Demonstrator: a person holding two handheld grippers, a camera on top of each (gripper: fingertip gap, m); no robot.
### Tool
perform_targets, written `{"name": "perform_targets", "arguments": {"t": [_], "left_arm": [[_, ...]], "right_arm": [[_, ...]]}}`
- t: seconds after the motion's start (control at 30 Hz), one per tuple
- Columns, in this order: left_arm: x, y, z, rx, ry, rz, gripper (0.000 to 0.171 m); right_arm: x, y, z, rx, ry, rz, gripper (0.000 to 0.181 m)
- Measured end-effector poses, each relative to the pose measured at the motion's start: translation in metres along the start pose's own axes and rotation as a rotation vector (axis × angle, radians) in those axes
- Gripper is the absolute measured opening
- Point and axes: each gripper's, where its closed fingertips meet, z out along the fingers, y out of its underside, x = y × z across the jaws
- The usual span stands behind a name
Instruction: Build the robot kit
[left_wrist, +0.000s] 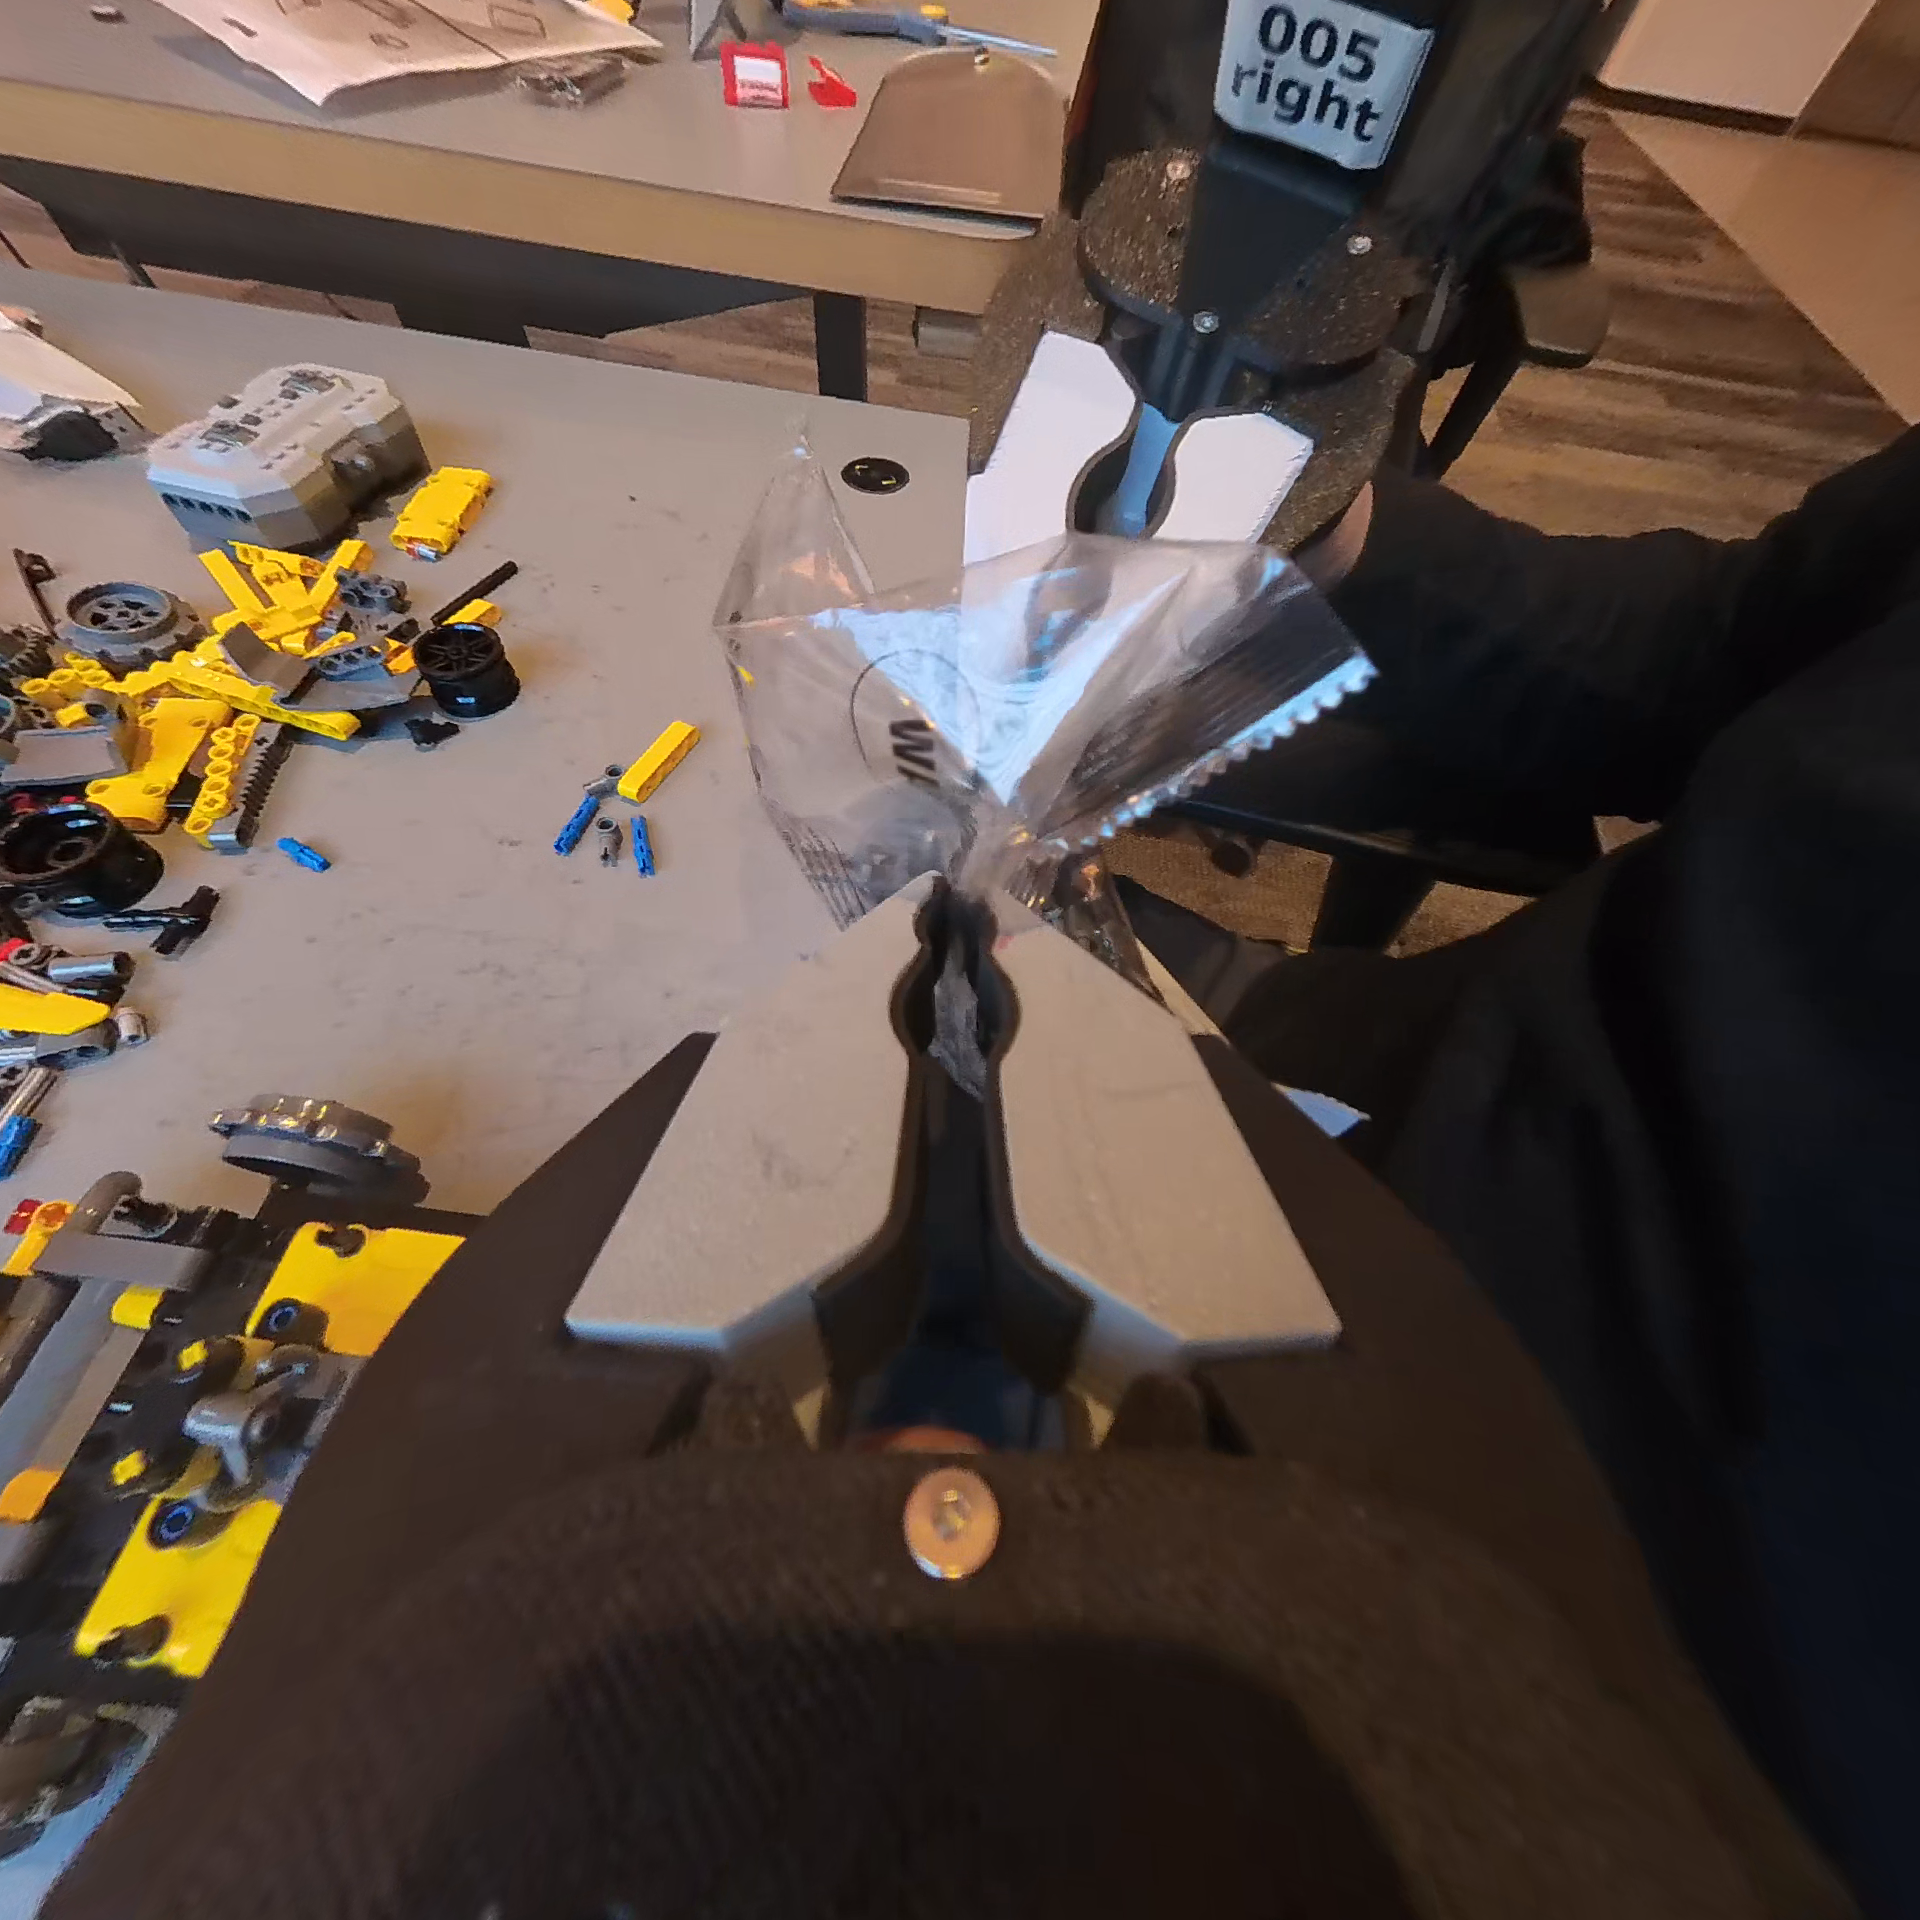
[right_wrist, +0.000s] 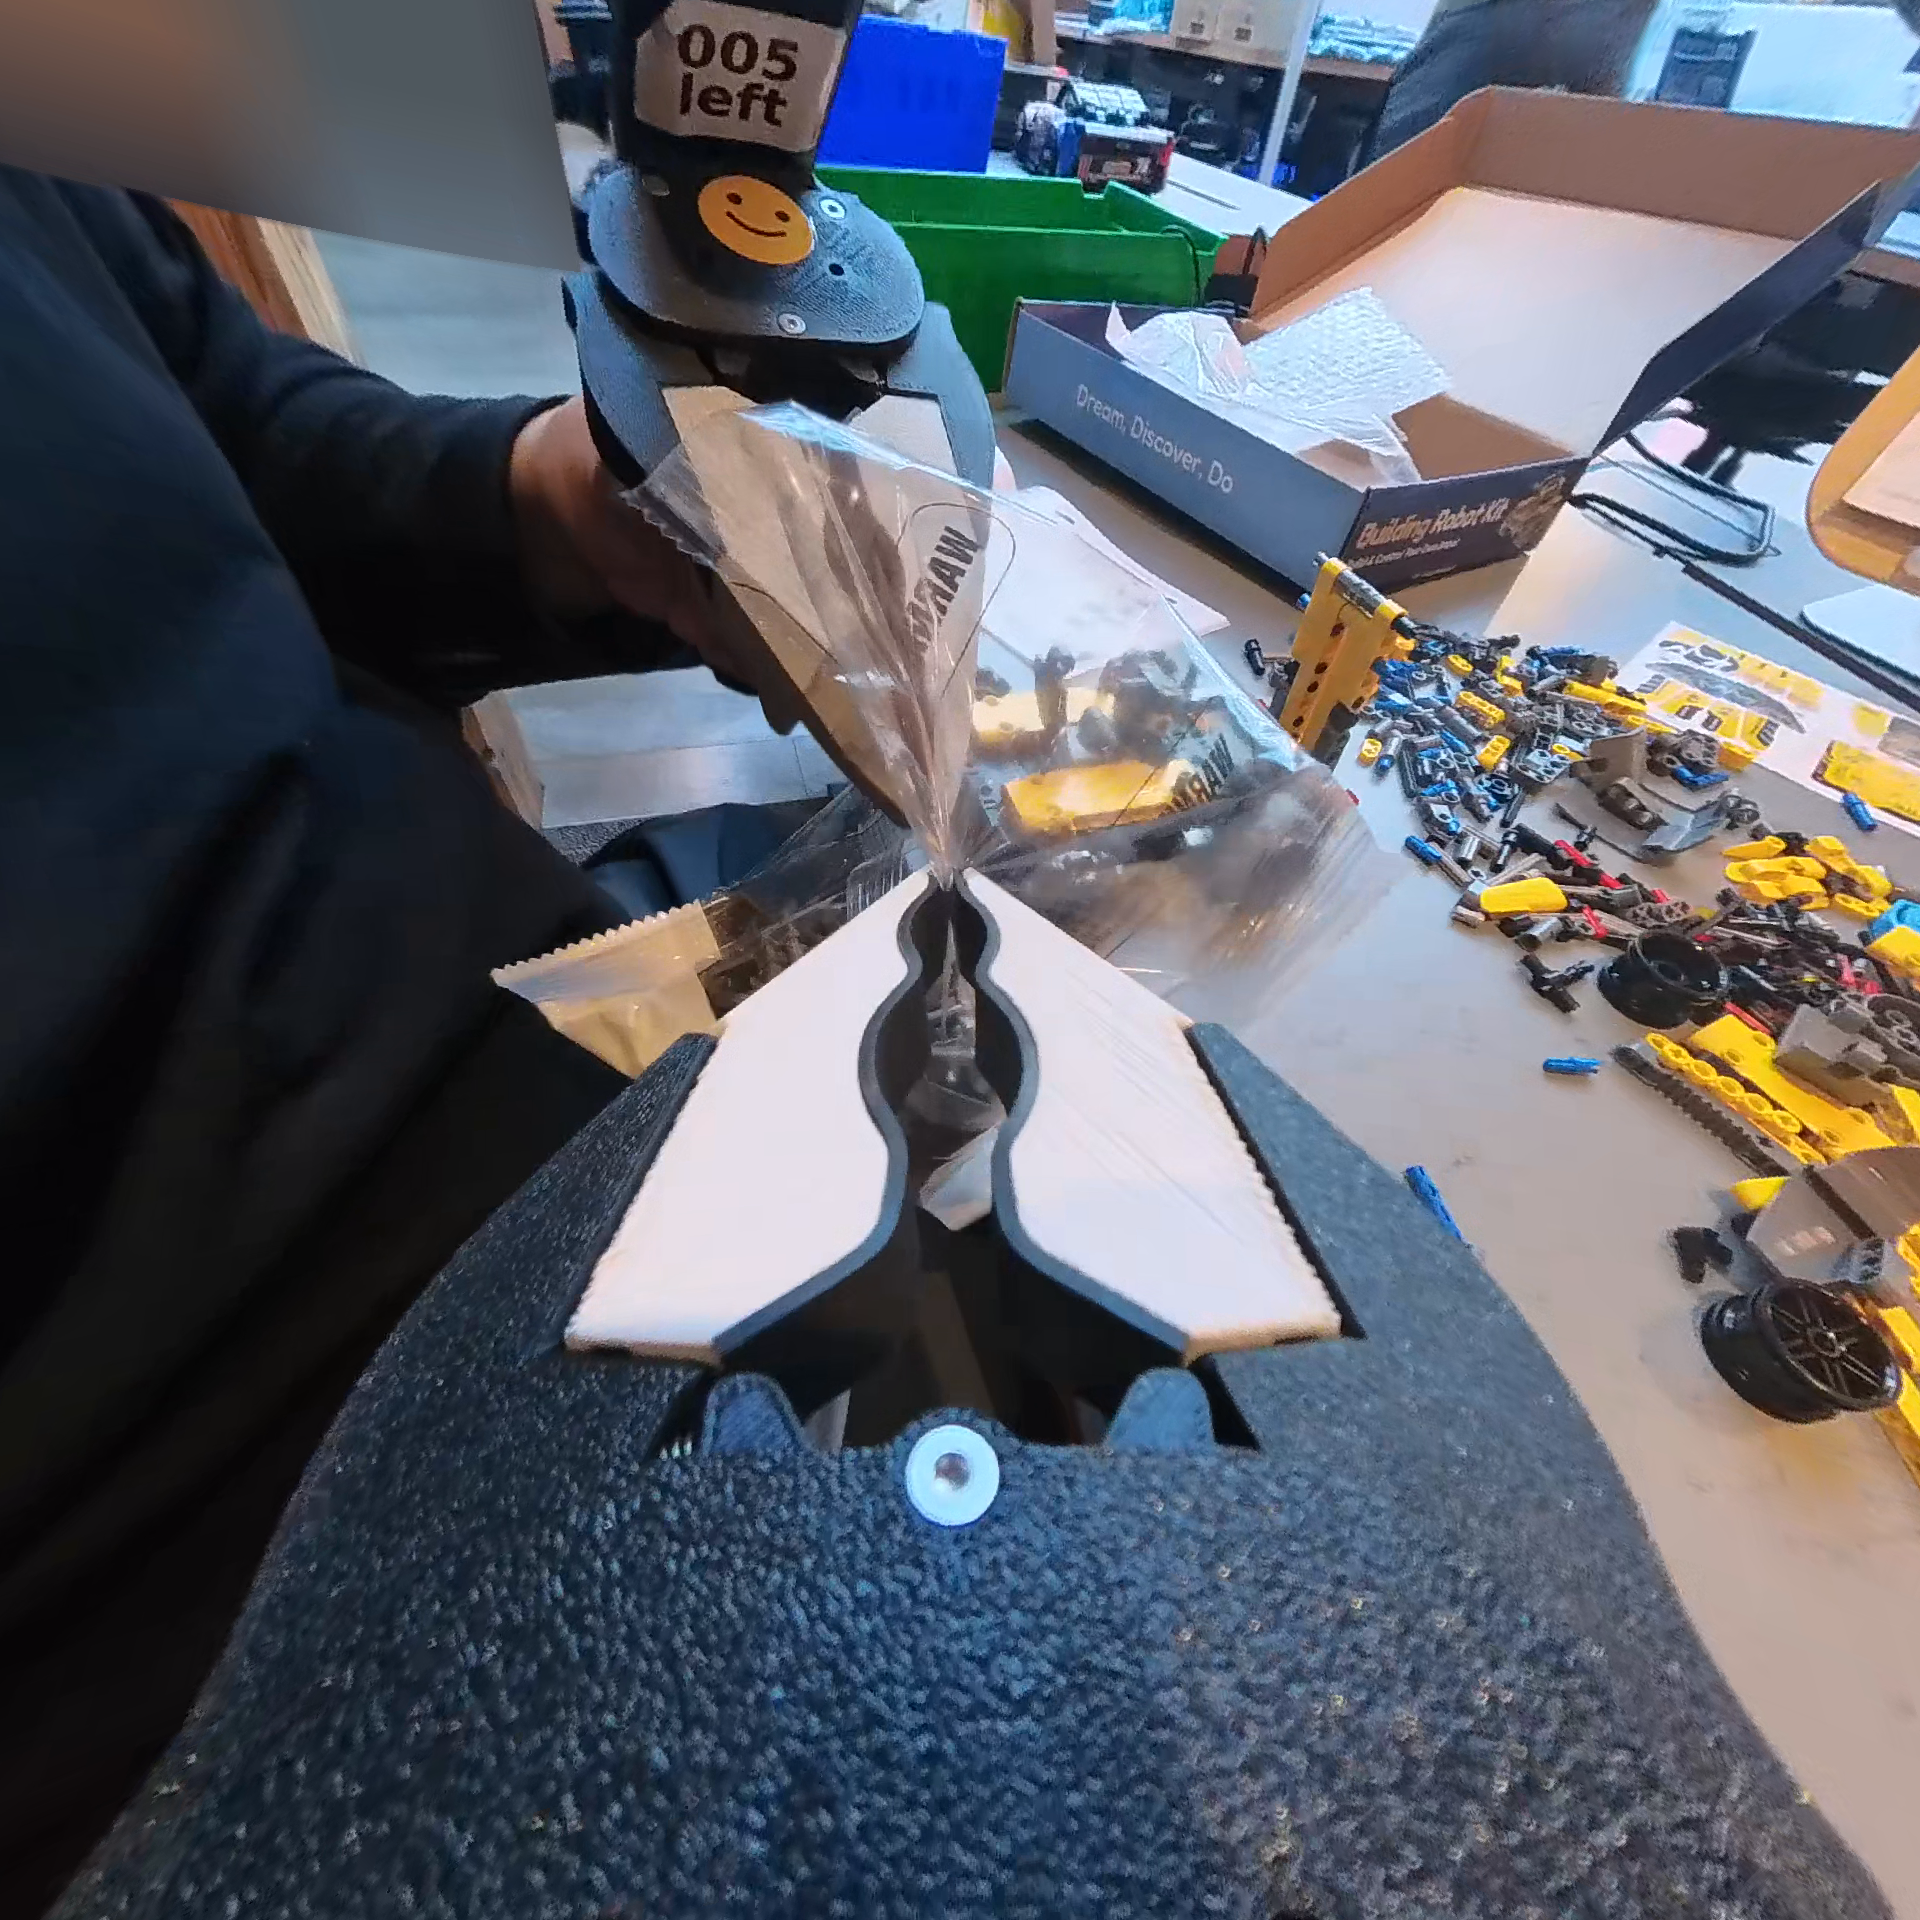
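Both grippers grip one clear plastic bag (left_wrist: 914, 686) with a serrated edge, held above the near edge of the grey table (left_wrist: 468, 935). My left gripper (left_wrist: 951, 902) is shut on a pinched fold of the film. The right gripper (left_wrist: 1148, 525) faces it from above, its white fingers (left_wrist: 1242, 468) closed at the bag's upper part. In the right wrist view my right gripper (right_wrist: 945, 883) is shut on a bunched fold of the same bag (right_wrist: 1195, 831), which holds yellow and dark building parts (right_wrist: 1091, 795). The left gripper's finger (right_wrist: 800, 665) lies behind the film.
Loose yellow, grey, blue and black building parts (left_wrist: 239, 665) lie spread on the table, with a grey battery box (left_wrist: 281, 447), black wheels (right_wrist: 1797, 1351) and a partly built yellow model (left_wrist: 208, 1455). An open cardboard box (right_wrist: 1455, 343) stands at the back. A person's dark sleeve (left_wrist: 1662, 727) is close by. Left and right tips are no more than a few centimetres apart.
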Motion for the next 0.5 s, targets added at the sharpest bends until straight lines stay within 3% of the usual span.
{"name": "perform_targets", "arguments": {"t": [0.3,0.4,0.5], "left_arm": [[-0.006,-0.002,-0.005,0.014,-0.012,0.014,0.001],[-0.009,-0.004,-0.011,0.032,0.000,-0.005,0.010],[-0.010,-0.001,-0.012,0.019,0.033,-0.046,0.033]], "right_arm": [[0.008,0.001,-0.002,0.040,-0.024,0.101,0.000],[0.012,0.002,-0.004,0.055,-0.026,0.142,0.000],[0.013,0.001,-0.006,0.064,-0.028,0.149,0.000]]}}
